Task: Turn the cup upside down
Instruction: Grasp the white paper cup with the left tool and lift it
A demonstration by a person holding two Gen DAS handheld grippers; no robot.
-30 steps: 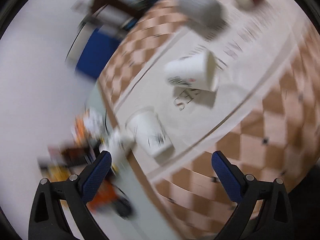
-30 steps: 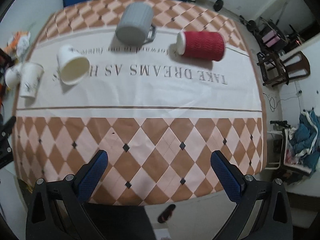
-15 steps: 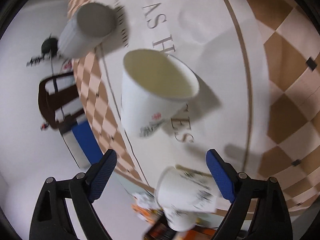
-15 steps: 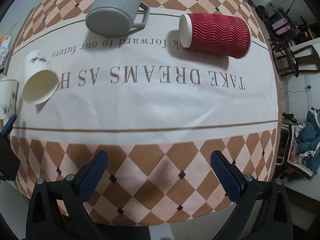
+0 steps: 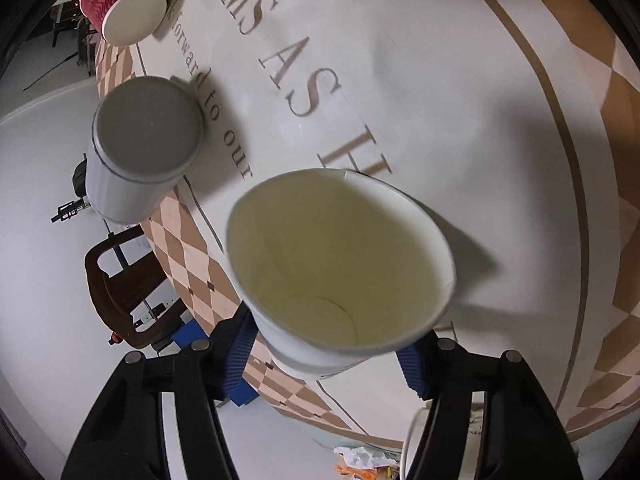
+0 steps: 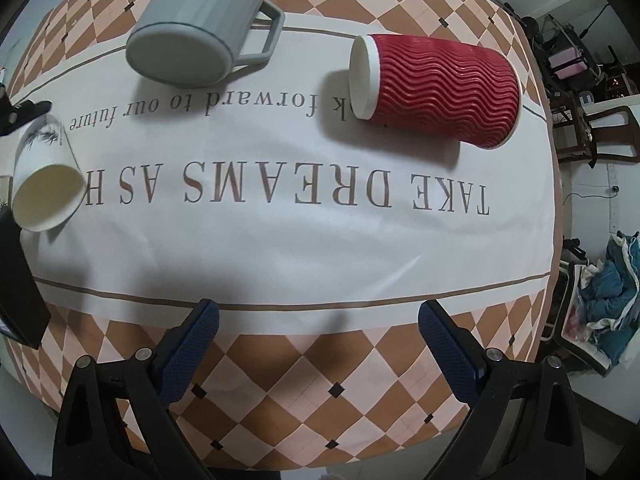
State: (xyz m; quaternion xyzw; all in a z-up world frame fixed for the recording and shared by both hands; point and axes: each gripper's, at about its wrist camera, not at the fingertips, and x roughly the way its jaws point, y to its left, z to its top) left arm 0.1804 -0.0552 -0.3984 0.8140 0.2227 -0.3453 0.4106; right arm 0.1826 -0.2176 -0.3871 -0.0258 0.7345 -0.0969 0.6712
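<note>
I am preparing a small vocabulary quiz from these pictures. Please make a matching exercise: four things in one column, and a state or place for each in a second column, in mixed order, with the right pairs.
Things
1. white paper cup
2. red ripple cup
3. grey mug
4. right gripper

States
A. open, holding nothing
B. lying on its side, mouth hidden
C. between the left gripper's blue fingers
D. lying on its side, wavy sleeve

Pairs: 1-C, 2-D, 3-B, 4-A
</note>
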